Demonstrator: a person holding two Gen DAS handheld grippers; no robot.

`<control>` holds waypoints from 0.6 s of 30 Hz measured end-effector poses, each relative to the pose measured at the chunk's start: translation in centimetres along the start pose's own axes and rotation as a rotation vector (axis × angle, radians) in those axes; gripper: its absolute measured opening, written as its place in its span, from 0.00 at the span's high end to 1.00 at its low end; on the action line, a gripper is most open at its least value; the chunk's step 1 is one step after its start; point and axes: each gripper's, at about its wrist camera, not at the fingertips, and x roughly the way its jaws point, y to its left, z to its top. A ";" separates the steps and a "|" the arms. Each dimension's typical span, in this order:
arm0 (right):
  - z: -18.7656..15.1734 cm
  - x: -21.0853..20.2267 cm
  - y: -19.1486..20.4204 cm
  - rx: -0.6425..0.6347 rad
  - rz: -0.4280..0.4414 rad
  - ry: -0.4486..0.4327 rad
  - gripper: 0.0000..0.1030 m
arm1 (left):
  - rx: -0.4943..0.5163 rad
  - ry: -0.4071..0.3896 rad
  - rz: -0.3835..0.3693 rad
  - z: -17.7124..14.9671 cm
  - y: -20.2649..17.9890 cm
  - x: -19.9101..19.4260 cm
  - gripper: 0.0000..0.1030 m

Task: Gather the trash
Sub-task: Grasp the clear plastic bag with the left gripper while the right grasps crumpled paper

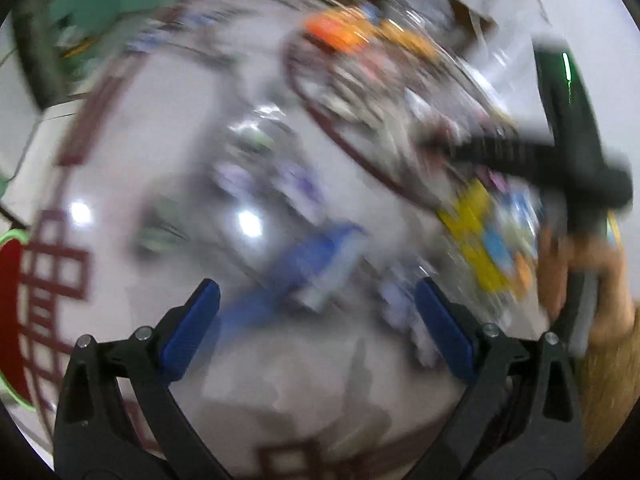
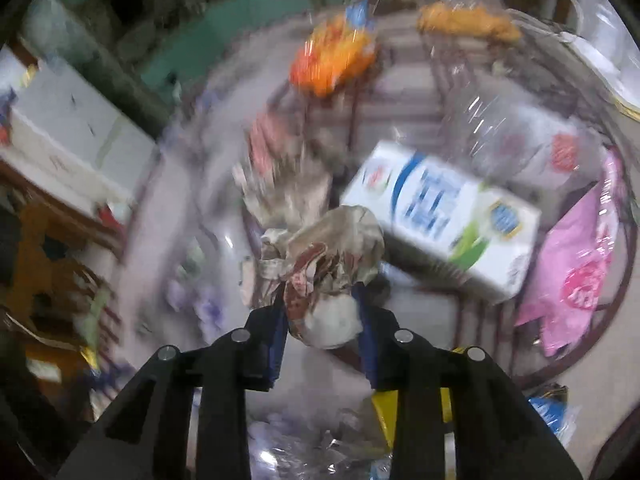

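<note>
left wrist view: badly blurred. my left tongs (image 1: 316,312) stand released, jaws wide apart, nothing between them, aimed down at the pale floor (image 1: 152,128). a blue wrapper (image 1: 308,256) lies just ahead of the tips, with other litter around it too smeared to name. the round basket (image 1: 360,92) sits toward the upper right, already holding trash. the right tool's black body crosses its rim, with my hand (image 1: 592,280) on the handle.

right wrist view: my right tongs (image 2: 320,312) are clenched on a crumpled paper wad (image 2: 324,248), pads pressing both its sides. the wad hangs above the basket's near rim (image 2: 624,280), beside a white carton (image 2: 440,216) and a pink bag (image 2: 572,264) inside.

step in hand, as i judge it: dropping the wad. next: carry it further over the rim, then release. the left should settle on the wrapper before closing.
</note>
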 end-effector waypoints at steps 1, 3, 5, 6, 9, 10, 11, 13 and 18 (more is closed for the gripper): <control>0.2 -1.3 -0.2 0.005 0.001 -0.044 0.71 | 0.011 0.018 -0.036 -0.7 -1.1 0.3 0.07; 0.4 -3.2 -0.4 -0.011 -0.036 -0.111 0.71 | -0.002 0.054 -0.115 -1.7 -2.9 1.2 0.07; 0.4 -4.1 -0.5 -0.015 -0.046 -0.137 0.71 | -0.055 0.079 -0.178 -2.7 -4.6 2.6 0.07; 0.3 -4.7 -0.7 -0.007 -0.037 -0.146 0.71 | -0.082 0.086 -0.189 -3.0 -5.2 3.3 0.07; -0.4 -5.3 -1.2 0.016 -0.034 -0.156 0.71 | -0.133 0.061 -0.158 -3.5 -6.8 4.6 0.05; -0.5 -5.3 -1.4 0.024 -0.031 -0.155 0.71 | -0.131 0.027 -0.141 -3.5 -7.6 4.7 0.05; -0.4 -5.3 -1.4 0.029 -0.030 -0.156 0.70 | -0.135 0.014 -0.139 -3.5 -8.0 4.8 0.07; 0.0 -5.3 -1.5 -0.001 -0.113 -0.187 0.70 | -0.169 -0.007 -0.099 -3.5 -8.3 5.2 0.09; 0.2 -6.1 -2.2 0.055 -0.019 -0.206 0.70 | -0.134 -0.022 -0.042 -3.0 -9.1 5.8 0.58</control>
